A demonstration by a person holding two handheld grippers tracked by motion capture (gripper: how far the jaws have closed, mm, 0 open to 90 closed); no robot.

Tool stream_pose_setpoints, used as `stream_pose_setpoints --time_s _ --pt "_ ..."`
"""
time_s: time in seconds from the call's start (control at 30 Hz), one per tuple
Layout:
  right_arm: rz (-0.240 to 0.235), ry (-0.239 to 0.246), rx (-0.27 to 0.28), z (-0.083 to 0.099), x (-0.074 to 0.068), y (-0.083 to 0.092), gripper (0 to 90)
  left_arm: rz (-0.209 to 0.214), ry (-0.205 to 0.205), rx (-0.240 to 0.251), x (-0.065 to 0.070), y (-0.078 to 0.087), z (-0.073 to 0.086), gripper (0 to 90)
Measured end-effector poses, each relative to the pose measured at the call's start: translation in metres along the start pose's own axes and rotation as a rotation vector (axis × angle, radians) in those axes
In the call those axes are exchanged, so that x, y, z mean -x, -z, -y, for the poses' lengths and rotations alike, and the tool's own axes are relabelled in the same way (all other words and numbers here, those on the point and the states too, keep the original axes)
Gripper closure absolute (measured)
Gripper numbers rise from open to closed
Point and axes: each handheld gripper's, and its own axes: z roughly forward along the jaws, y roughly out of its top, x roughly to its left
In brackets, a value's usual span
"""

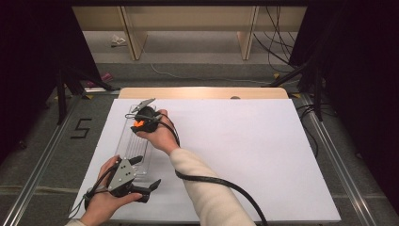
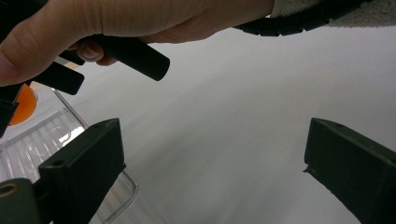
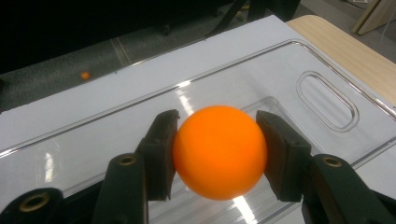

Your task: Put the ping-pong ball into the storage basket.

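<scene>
smooth matt orange ball (image 3: 219, 151), glossy clear plastic tray (image 3: 327, 100), matt white table cover (image 1: 244, 150)

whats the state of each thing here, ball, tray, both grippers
orange ball: clamped between the right gripper's pads, held over the tray
clear plastic tray: lying flat on the white sheet, nothing seen in it
right gripper: shut on the ball
left gripper: jaws wide apart, nothing between them, beside the tray's near end
second small orange ball: lying on the floor beyond the table
</scene>
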Motion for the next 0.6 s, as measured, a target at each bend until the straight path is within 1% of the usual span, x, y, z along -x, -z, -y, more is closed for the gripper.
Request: stream_pose_setpoints --time_s 0.6 --pt "-0.007 -0.002 -0.015 0.0038 -0.0006 -0.0050 51.2 0.001 0.001 -0.001 -0.0003 0.0002 0.0002 4.5"
